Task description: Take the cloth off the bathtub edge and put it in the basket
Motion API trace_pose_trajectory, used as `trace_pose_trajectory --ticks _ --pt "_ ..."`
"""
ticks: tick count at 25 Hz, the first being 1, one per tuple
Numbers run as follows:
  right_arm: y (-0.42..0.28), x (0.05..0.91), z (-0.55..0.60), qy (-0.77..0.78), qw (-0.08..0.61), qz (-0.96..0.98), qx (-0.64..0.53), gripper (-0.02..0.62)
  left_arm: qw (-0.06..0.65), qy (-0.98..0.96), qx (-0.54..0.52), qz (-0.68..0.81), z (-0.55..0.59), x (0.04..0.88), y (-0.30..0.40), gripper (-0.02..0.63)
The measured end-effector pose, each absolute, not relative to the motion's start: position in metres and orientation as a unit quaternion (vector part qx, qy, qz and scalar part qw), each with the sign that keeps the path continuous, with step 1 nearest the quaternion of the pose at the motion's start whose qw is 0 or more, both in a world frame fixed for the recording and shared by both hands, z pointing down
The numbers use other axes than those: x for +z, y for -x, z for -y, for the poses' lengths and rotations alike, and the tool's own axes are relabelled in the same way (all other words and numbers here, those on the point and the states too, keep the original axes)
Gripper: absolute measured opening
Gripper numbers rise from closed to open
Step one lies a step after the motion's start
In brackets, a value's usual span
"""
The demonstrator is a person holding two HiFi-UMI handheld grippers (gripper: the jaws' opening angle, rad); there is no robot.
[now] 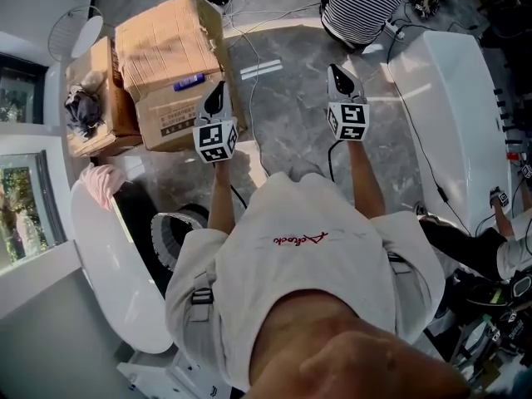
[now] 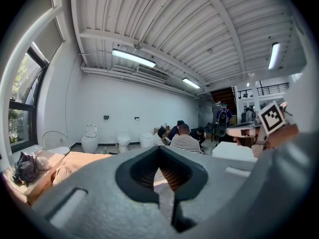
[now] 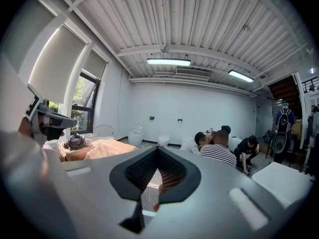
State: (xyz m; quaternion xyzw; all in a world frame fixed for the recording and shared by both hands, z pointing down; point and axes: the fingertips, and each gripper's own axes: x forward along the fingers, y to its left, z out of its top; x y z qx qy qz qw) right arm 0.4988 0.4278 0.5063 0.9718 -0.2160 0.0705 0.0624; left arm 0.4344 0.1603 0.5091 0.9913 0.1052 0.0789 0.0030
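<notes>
A pink cloth (image 1: 101, 183) lies draped over the rim of the white bathtub (image 1: 104, 264) at the left of the head view. Just right of the tub, a dark round basket (image 1: 173, 233) with a pale striped rim stands on the floor, partly hidden by my left arm. My left gripper (image 1: 217, 91) is shut and empty, held up in front of me, above and to the right of the cloth. My right gripper (image 1: 337, 72) is also shut and empty, further right. Both gripper views look level across the room, with the left gripper (image 2: 159, 149) and right gripper (image 3: 158, 149) closed on nothing.
Two cardboard boxes (image 1: 170, 65) stand ahead on the left, the smaller one holding dark clutter (image 1: 83, 106). A second white tub (image 1: 453, 115) is at the right. A person in a striped shirt (image 1: 362, 7) crouches ahead. Cables (image 1: 249, 48) trail over the grey floor.
</notes>
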Motion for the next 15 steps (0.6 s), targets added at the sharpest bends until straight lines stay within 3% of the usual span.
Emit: trace_pose_trajectory --ticks 15 --pt "-0.558 0.513 -0.405 -0.967 0.056 0.24 0.069 0.006 0.003 -0.994 0.086 -0.071 -0.137 0.515 -0.469 0.0"
